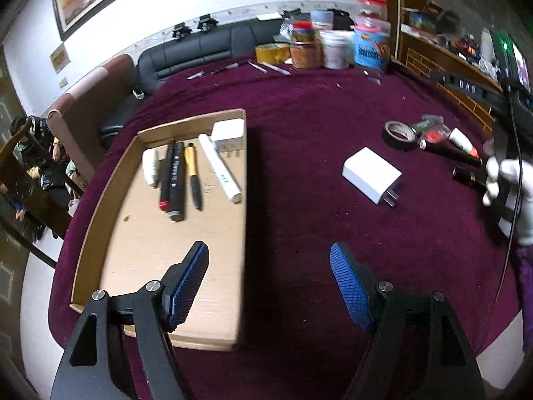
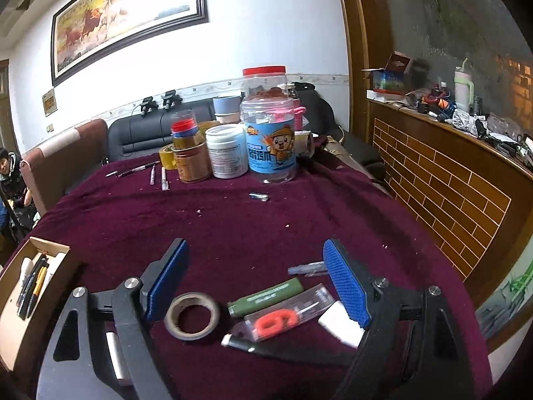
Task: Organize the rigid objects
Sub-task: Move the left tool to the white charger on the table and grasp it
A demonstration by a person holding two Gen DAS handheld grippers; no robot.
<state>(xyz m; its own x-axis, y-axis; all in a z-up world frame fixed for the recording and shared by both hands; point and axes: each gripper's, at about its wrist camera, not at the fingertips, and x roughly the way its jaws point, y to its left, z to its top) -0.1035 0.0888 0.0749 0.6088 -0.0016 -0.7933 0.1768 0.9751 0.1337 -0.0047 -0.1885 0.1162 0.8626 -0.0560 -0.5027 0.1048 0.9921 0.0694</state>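
Hovering left hand-held gripper: jaws spread, nothing between them, over the near right edge of the cardboard tray.
Right hand-held gripper: jaws wide apart and empty, above the loose pile right of the tray.
Done: inside the tray lie several pens, a white tube, a small white piece and a white adapter.
Left: white charger on the worktop just right of the tray; further right, tape roll, green tube, clear packet with orange piece, black marker, white block.
Judgement: roughly half sorted.
Around: jars and yellow tape well beyond the tray.
Obstruction: pile items touch and overlap, so single picks look awkward.
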